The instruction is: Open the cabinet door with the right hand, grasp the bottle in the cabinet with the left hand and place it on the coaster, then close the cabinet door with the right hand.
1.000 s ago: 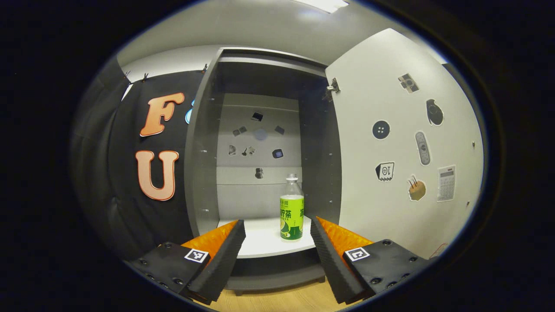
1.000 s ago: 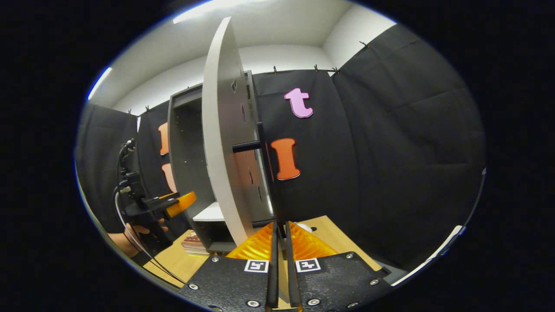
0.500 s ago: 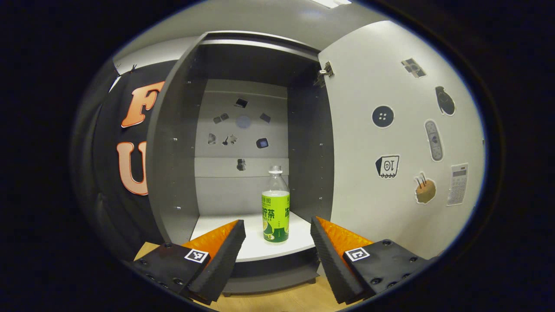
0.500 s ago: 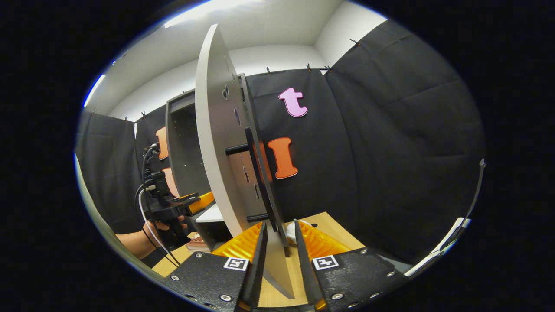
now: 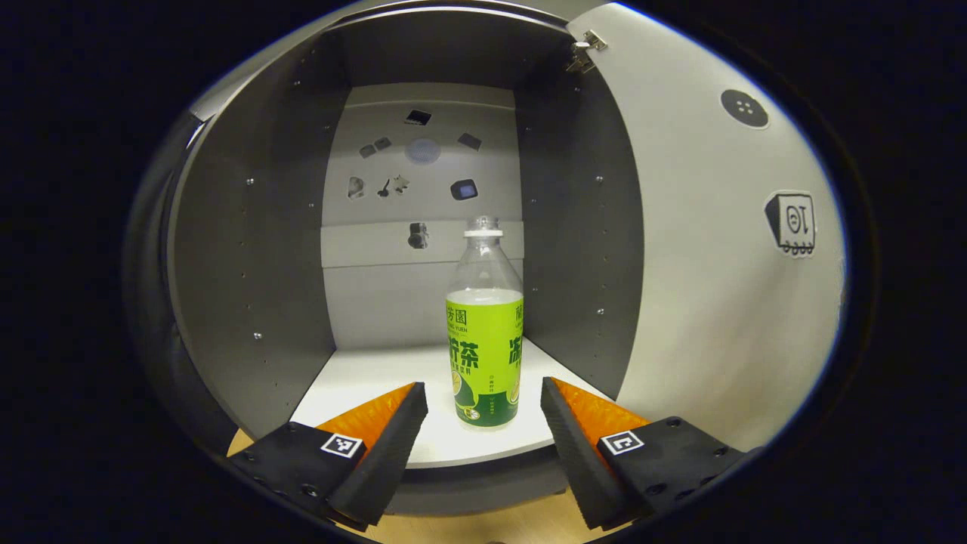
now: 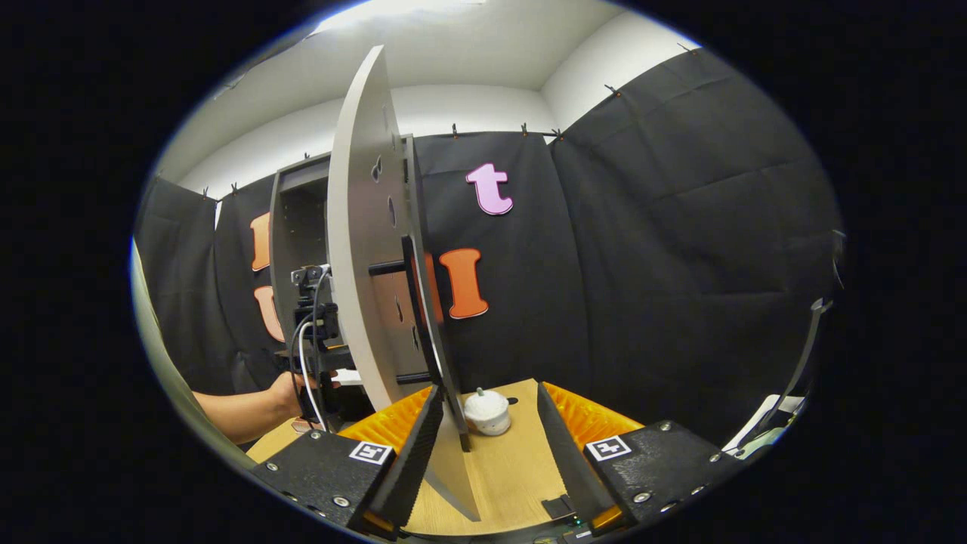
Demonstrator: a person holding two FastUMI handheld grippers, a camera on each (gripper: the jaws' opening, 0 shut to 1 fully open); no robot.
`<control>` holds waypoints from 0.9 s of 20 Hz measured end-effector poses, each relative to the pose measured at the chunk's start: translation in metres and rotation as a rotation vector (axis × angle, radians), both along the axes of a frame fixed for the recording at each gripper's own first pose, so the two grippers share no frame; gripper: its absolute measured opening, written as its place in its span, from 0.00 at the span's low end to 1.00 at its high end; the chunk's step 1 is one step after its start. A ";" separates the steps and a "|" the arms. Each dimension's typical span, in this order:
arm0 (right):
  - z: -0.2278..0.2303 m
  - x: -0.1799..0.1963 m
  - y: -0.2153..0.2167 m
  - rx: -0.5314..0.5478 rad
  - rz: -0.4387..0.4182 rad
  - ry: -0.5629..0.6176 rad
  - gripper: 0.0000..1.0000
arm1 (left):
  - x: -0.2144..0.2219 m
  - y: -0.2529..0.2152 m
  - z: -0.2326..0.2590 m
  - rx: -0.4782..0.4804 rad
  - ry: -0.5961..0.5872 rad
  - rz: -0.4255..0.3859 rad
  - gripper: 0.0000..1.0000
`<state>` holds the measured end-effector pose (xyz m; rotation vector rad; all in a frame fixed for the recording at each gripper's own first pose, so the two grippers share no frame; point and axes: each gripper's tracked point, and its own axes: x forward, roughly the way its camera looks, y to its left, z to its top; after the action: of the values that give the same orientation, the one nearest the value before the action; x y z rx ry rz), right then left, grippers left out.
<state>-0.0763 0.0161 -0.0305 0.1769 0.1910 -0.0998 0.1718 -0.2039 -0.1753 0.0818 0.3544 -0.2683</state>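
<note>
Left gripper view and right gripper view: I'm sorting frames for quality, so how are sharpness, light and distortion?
Left gripper view: the bottle is sharp and evenly lit, no glare on it; fisheye bows the cabinet wall and the door. Right gripper view: the door edge curves strongly, the ceiling is blown out bright at the top, the white jar is crisp on the table.

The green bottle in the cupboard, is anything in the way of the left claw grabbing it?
Nothing visible is. The bottle stands alone on the white shelf, straight ahead of the open left claw.
</note>
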 end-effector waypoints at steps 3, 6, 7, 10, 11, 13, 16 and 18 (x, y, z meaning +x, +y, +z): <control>-0.001 0.000 -0.007 -0.011 -0.015 0.002 0.79 | 0.018 0.003 -0.008 0.029 -0.012 0.047 0.99; -0.002 -0.003 -0.012 -0.031 -0.023 0.019 0.82 | 0.030 -0.002 -0.016 0.019 0.002 0.042 0.98; -0.003 -0.003 -0.014 -0.036 -0.026 0.025 0.88 | 0.034 -0.003 -0.019 0.021 0.002 0.041 0.98; -0.003 -0.006 -0.016 -0.043 -0.027 0.030 0.82 | 0.043 -0.014 -0.019 0.012 -0.019 0.008 0.98; -0.003 -0.006 -0.016 -0.043 -0.027 0.032 0.82 | 0.047 -0.016 -0.018 0.007 -0.032 0.000 0.98; -0.005 -0.006 -0.016 -0.041 -0.026 0.039 0.82 | 0.055 -0.018 -0.012 0.008 -0.064 -0.007 0.97; -0.008 -0.007 -0.014 -0.041 -0.015 0.053 0.82 | 0.060 -0.021 -0.001 0.007 -0.100 -0.015 0.94; -0.008 -0.007 -0.014 -0.044 -0.009 0.056 0.82 | 0.059 -0.022 -0.003 0.012 -0.089 -0.025 0.82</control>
<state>-0.0837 0.0022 -0.0386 0.1312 0.2435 -0.1176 0.2305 -0.2262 -0.1779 0.1098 0.2662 -0.2862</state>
